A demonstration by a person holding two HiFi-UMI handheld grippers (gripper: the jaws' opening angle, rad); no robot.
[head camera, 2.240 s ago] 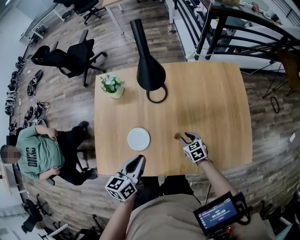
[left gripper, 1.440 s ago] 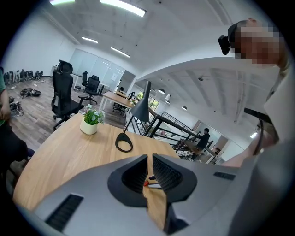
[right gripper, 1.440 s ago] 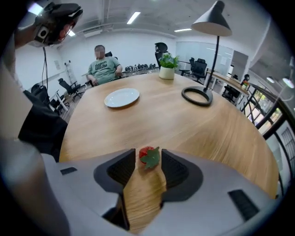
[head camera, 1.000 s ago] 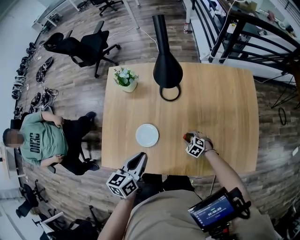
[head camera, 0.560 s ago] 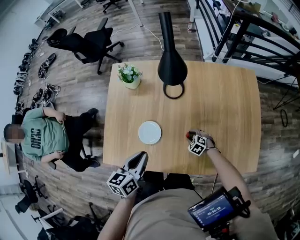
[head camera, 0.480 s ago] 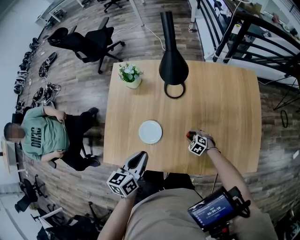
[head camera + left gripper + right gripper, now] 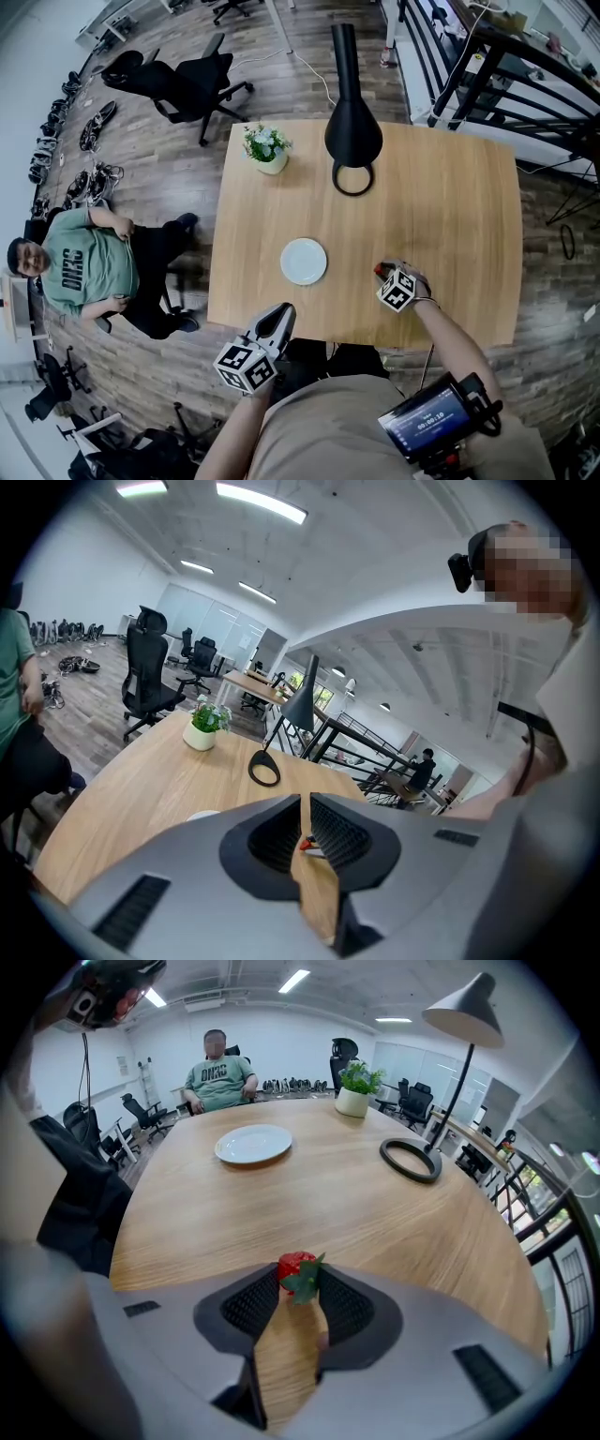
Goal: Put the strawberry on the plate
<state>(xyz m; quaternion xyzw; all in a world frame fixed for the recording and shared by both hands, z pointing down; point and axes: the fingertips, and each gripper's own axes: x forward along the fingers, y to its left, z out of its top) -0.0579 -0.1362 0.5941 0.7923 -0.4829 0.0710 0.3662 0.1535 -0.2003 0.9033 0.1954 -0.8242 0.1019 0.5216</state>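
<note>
1. Progress: early. The strawberry [image 7: 298,1271] is not on the plate [image 7: 253,1144]. It sits low over the table [image 7: 441,216], near the front edge on the right, and the plate lies well apart to its left, bare.
2. Right gripper [image 7: 384,276]: the jaws have just been closing with the strawberry between their tips. The pads appear to meet the fruit on both sides, so I log it as grasped. Whether the fruit rests on the wood or is just clear of it, I cannot tell.
3. Left gripper [image 7: 305,803]: jaws drawn together, nothing between them. It hangs off the table's front edge and takes no part in the work.
4. Remaining, by my reckoning: lift the fruit, carry it left to the plate, set it down, and release.
5. View comparison:
   - The right gripper view alone shows the grip, with the red body and green leaves wedged at the jaw tips and the plate beyond.
   - In the head view the fruit is only a red speck beside the marker cube, but the whole layout is clear: the plate, the black lamp [image 7: 352,131], the potted plant [image 7: 265,150], and a seated person [image 7: 84,272] off to the left.
   - The left gripper view shows only a sliver of the plate above its jaw.
</note>
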